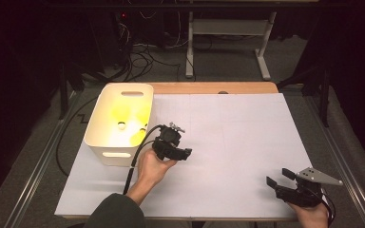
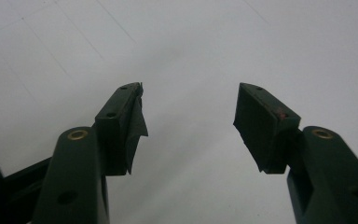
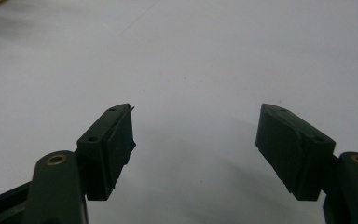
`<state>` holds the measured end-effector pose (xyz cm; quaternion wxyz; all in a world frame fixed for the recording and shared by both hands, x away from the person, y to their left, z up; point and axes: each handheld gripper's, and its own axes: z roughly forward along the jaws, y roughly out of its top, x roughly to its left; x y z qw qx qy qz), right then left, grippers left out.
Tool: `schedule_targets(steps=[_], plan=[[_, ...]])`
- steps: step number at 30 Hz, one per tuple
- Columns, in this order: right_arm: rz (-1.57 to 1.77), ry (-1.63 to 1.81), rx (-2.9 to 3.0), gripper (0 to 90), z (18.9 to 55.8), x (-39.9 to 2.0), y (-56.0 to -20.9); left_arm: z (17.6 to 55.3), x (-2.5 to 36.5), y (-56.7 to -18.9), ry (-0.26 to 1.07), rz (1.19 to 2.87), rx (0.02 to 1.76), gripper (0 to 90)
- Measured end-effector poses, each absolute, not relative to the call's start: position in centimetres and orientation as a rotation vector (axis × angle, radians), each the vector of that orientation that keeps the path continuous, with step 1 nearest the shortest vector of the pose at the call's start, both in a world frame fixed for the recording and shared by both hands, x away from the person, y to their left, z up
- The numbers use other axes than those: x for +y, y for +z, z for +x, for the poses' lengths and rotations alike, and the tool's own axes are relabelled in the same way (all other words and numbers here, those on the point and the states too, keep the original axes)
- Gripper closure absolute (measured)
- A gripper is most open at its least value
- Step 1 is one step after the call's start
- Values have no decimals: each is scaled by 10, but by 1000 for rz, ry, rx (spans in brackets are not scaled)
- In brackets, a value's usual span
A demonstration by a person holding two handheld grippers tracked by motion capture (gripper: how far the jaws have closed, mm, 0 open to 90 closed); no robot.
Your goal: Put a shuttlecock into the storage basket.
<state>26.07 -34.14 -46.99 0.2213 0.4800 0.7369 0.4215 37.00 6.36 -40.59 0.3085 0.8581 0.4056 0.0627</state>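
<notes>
White bin (image 1: 105, 135) holds yellow balls (image 1: 121, 113); left tool (image 1: 183, 153), right tool (image 1: 276, 179) wide open, empty.

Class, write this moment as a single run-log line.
left gripper: open, empty, beside white bin | right gripper: open, empty, near table corner | bin: yellow items inside | white sheet: bare

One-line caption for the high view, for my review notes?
Left gripper open beside white bin holding yellow items; right gripper open at white table corner.
</notes>
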Motion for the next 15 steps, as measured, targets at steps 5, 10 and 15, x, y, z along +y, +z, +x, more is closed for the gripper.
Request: schedule_targets(steps=[5,10,15], plan=[[1325,1165,2036,282,261,-341,-470,366,66,-408,160,2266,1066,426],[1325,1166,2036,282,261,-341,-470,362,73,-412,145,2253,1074,426],[1325,1165,2037,282,261,-341,-470,357,77,-417,136,2261,1077,426]])
